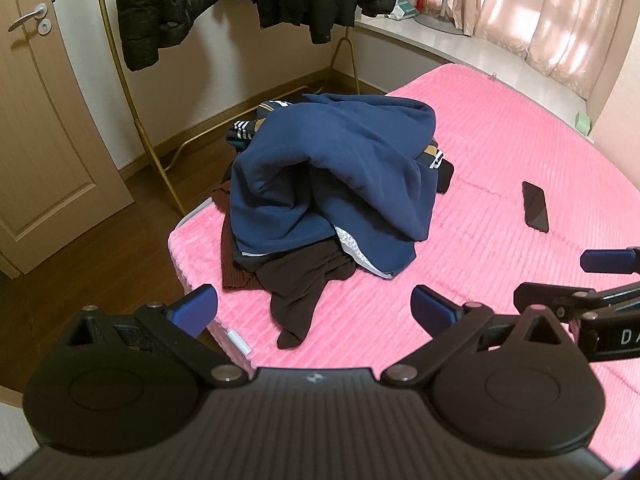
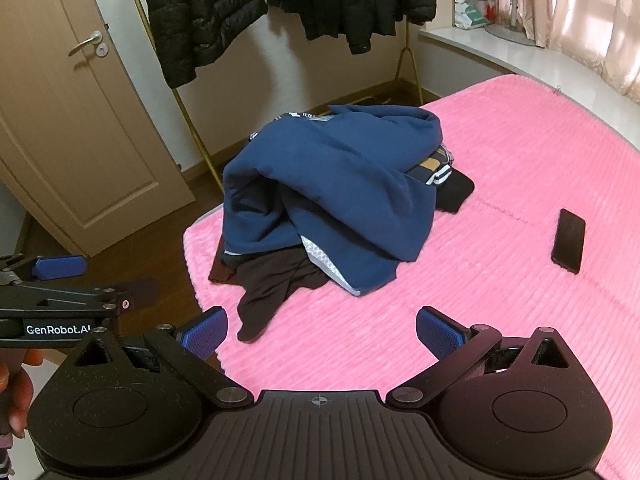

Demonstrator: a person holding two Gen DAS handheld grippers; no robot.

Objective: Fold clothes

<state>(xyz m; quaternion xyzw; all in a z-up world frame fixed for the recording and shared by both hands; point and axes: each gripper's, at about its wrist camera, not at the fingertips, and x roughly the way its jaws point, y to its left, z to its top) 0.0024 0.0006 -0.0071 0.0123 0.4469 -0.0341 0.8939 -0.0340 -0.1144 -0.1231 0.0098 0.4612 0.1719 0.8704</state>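
A heap of clothes lies near the corner of a pink bed [image 1: 500,128] [image 2: 520,152]. On top is a navy blue sweatshirt [image 1: 340,160] [image 2: 332,176]. A dark brown garment [image 1: 300,288] [image 2: 272,284] spills out from under it toward me, and striped dark pieces [image 1: 244,128] [image 2: 436,166] show at the back. My left gripper [image 1: 314,308] hovers open just short of the heap, nothing between its blue pads. My right gripper [image 2: 322,330] is open too, over bare bed in front of the brown garment. Each gripper shows at the edge of the other's view, the right gripper [image 1: 576,280] and the left gripper [image 2: 104,280].
A black phone [image 1: 535,206] [image 2: 569,245] lies on the bed right of the heap. Black jackets [image 1: 168,4] [image 2: 200,16] hang on a gold rack [image 1: 132,100] beyond the bed. A door [image 1: 36,120] [image 2: 80,120] stands left, wooden floor below. Curtains [image 1: 540,12] at right.
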